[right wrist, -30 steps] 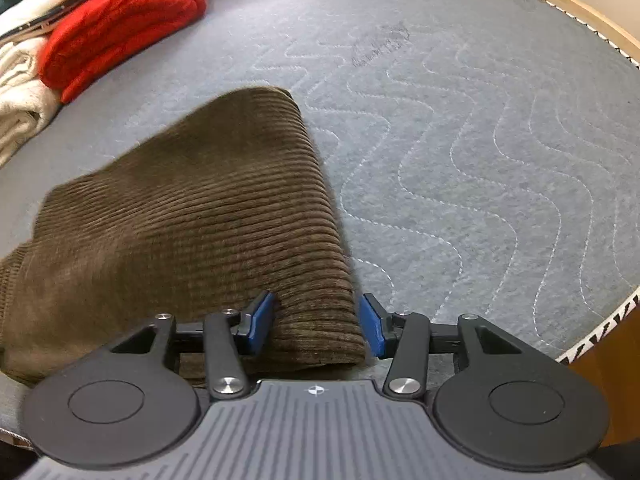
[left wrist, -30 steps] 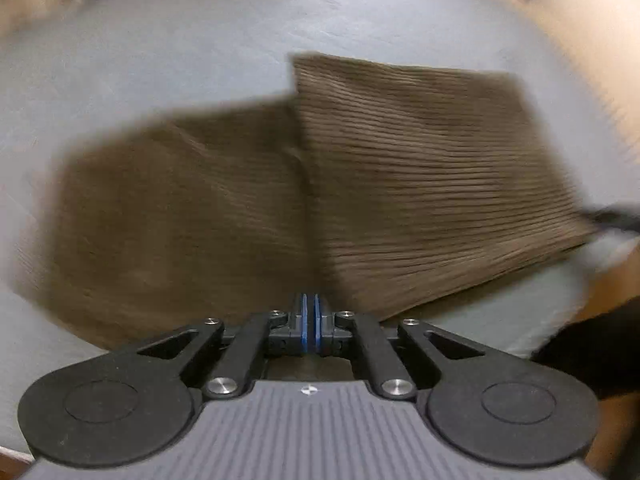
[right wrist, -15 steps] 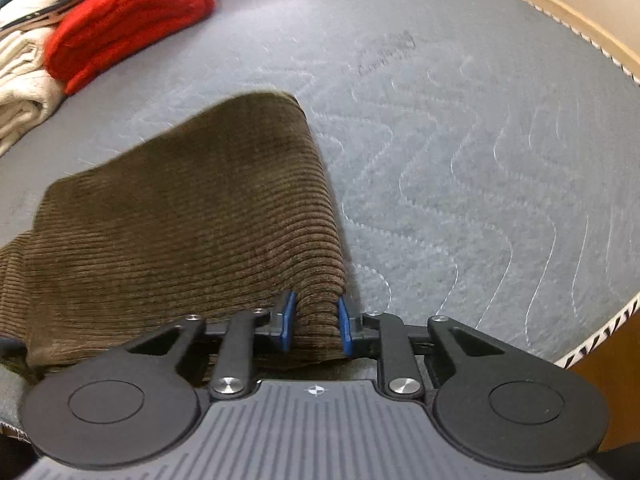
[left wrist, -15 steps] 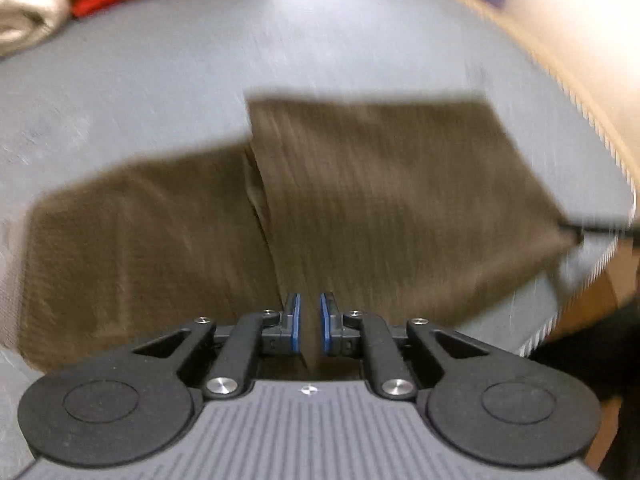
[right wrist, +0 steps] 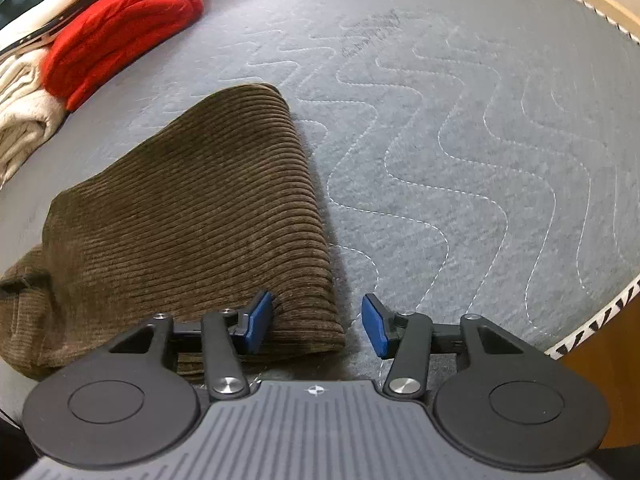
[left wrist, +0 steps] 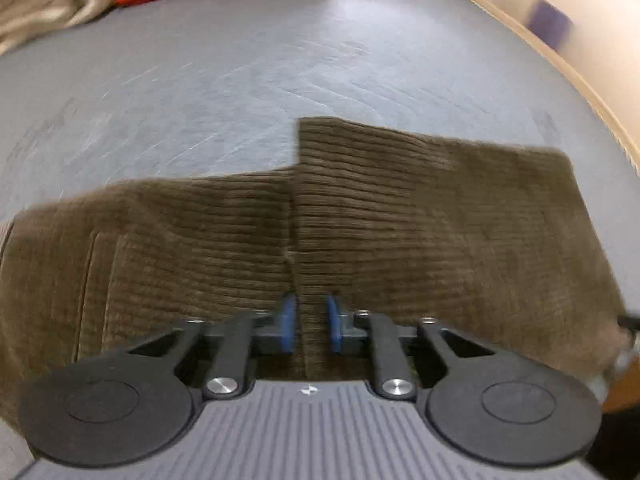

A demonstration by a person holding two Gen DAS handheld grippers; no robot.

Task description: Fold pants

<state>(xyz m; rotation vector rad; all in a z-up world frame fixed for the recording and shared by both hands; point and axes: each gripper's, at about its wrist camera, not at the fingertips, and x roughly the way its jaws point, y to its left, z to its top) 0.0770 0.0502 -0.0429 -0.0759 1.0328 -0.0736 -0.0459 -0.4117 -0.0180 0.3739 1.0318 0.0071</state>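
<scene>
Grey quilted mattress point(right wrist: 460, 152) with wavy stitching carries a faint dark printed mark near its far side, too smudged to read. Cream and red folded clothes point(right wrist: 120, 28) sit at its far left. Brown corduroy pants point(left wrist: 360, 220) lie folded along the near edge. The left gripper point(left wrist: 311, 326), shut a second ago, now stands slightly parted over the cloth. The right gripper point(right wrist: 318, 322), half-closed on the fold's corner earlier, has spread wide again, touching nothing.

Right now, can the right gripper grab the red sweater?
Probably not. The red sweater lies far across the mattress, while the right gripper sits with jaws open at the pants.
</scene>
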